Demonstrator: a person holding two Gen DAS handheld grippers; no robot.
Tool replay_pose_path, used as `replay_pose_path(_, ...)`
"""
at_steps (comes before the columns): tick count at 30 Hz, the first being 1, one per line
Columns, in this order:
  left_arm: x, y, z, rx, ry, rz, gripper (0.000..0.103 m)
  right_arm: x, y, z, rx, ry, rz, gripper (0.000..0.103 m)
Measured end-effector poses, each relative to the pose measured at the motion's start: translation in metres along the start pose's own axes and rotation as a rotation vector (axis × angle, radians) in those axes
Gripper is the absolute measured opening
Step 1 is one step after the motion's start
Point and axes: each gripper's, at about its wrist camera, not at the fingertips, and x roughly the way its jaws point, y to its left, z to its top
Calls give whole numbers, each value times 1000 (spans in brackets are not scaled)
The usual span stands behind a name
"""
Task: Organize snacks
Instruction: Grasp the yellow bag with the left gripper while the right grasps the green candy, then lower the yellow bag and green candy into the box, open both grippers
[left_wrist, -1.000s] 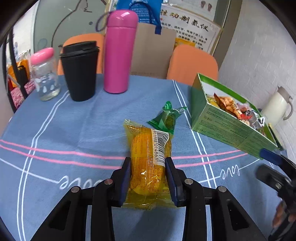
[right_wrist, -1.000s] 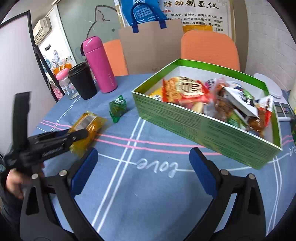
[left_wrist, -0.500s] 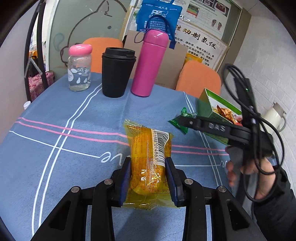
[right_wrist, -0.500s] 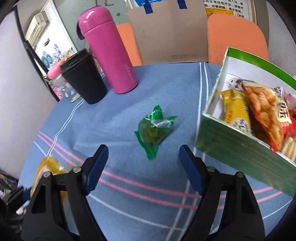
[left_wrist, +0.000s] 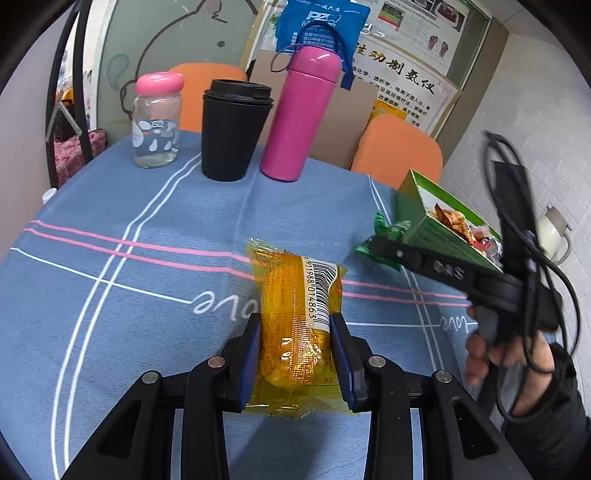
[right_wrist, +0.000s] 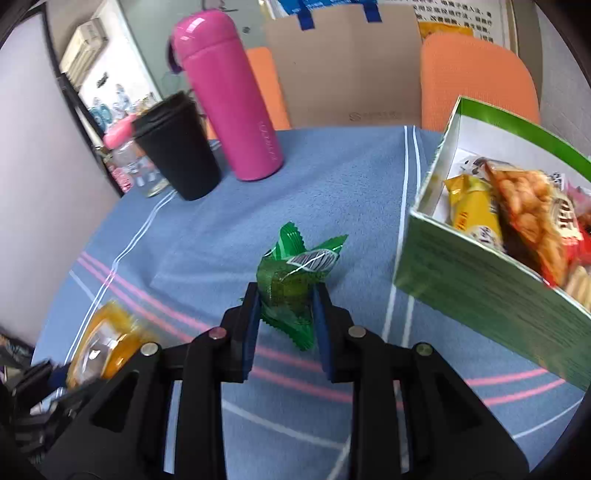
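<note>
The yellow snack packet (left_wrist: 299, 332) sits pinched between the pads of the left gripper (left_wrist: 295, 354), taken across its near half with the barcode end jutting out over the blue-clothed worktop (left_wrist: 147, 295); its film looks glossy and probably slippery, and the cake inside soft, so a gentle squeeze at mid-body seems wise. Further right, the right gripper (right_wrist: 286, 314) is closed on the green candy wrapper (right_wrist: 291, 280) (light and crinkly, apt to twist loose by its fins), gripped at its bulging middle. The green box (right_wrist: 480, 288) of snacks stands just right of it.
</note>
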Motion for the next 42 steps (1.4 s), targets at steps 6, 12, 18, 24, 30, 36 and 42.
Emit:
replay_pose_path(6,5,-32,5,38,-1,-50,36,-45,-18,-29,24,-49,63,30)
replay_pose_path(12,11,-84,23,111,-3,-114,36,-88,-51,-42,46,-119,8,30)
replay_pose_path(18,16,-141,53,190,-38,-165,36,-135,-97,-32,98,-234,-76,30)
replay_pose_path(24,42,-184,91,201,-22,-204,36,-158,-143,-20,170,-293,-158,30)
replay_pose_path(30,79,-214,119,188,2,-192,36,-164,-171,2,180,-308,-183,30)
replay_pose_path(36,112,-233,132,199,15,-163,36,-153,-186,20,142,-288,-187,30)
replay_pose_path(42,132,-238,132,185,41,-164,81,-116,-194,30,106,-185,-214,47)
